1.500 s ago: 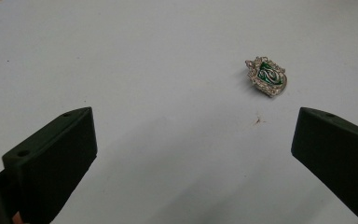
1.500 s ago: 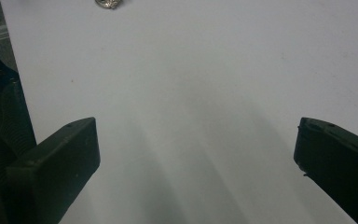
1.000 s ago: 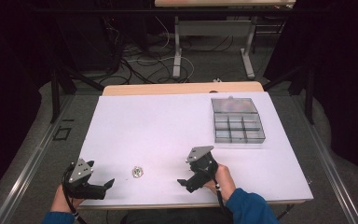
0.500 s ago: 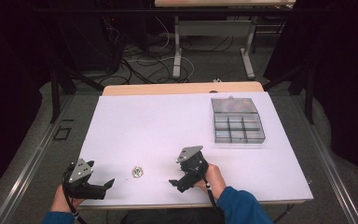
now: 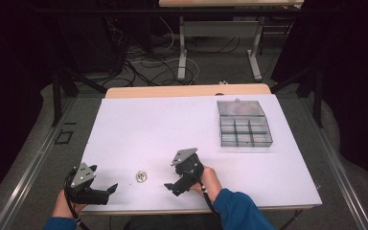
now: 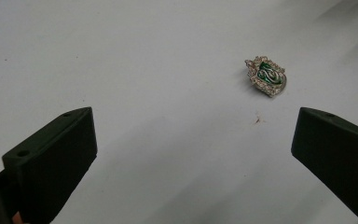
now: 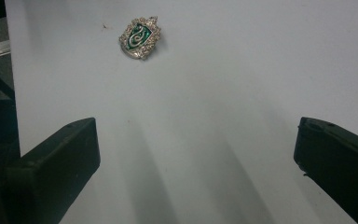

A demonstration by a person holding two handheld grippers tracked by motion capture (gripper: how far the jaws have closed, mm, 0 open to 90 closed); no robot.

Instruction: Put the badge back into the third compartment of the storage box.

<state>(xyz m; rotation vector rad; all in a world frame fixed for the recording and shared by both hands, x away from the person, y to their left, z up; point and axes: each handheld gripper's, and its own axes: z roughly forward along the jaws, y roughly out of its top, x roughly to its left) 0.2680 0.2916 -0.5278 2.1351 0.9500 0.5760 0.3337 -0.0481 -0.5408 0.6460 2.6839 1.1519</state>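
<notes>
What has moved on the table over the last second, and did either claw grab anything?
The right claw has slid left across the white table toward the small green badge, and now sits close beside it, jaws open. Nothing was grabbed or released. The left claw has stayed put with its jaws open, the badge lies where it was, and the clear compartment box hasn't shifted.
</notes>
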